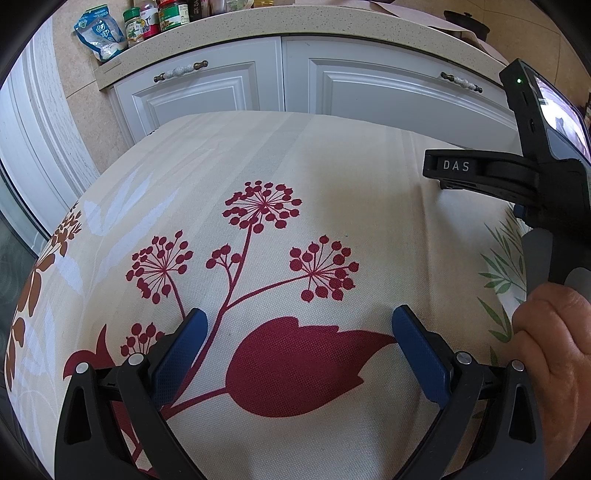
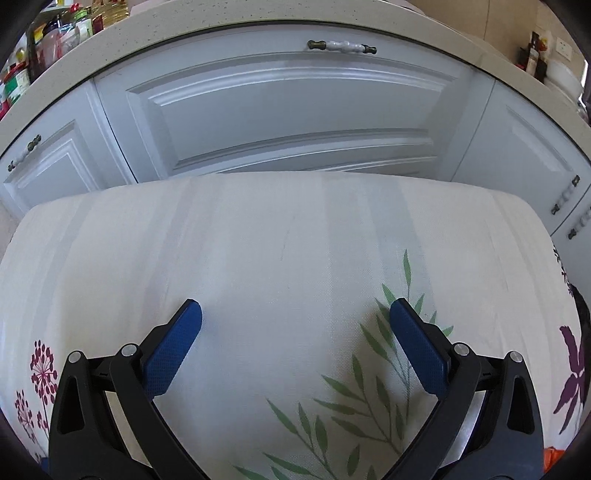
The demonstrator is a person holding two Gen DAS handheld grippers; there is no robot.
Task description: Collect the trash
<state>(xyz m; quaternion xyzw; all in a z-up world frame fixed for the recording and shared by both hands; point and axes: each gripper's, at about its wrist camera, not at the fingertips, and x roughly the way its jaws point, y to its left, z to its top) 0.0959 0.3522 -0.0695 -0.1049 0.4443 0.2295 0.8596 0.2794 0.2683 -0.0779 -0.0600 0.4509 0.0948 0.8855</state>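
While no trash is seen on the worktop point(image 1: 332, 177), both grippers are held above its floral cloth point(image 2: 280, 258). The left gripper point(image 1: 299, 332) has fingers apart, empty, over the red flower print point(image 1: 295, 362). The right gripper point(image 2: 295, 325) has fingers apart, empty, over the green leaves point(image 2: 369, 387). Trash location cannot be told. Judged best: the worktop edges and surroundings should be scanned slowly first, fingers kept wide.

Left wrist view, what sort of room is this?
Most likely a home kitchen: white cabinet doors under a speckled countertop holding jars, with a floral tablecloth in front.
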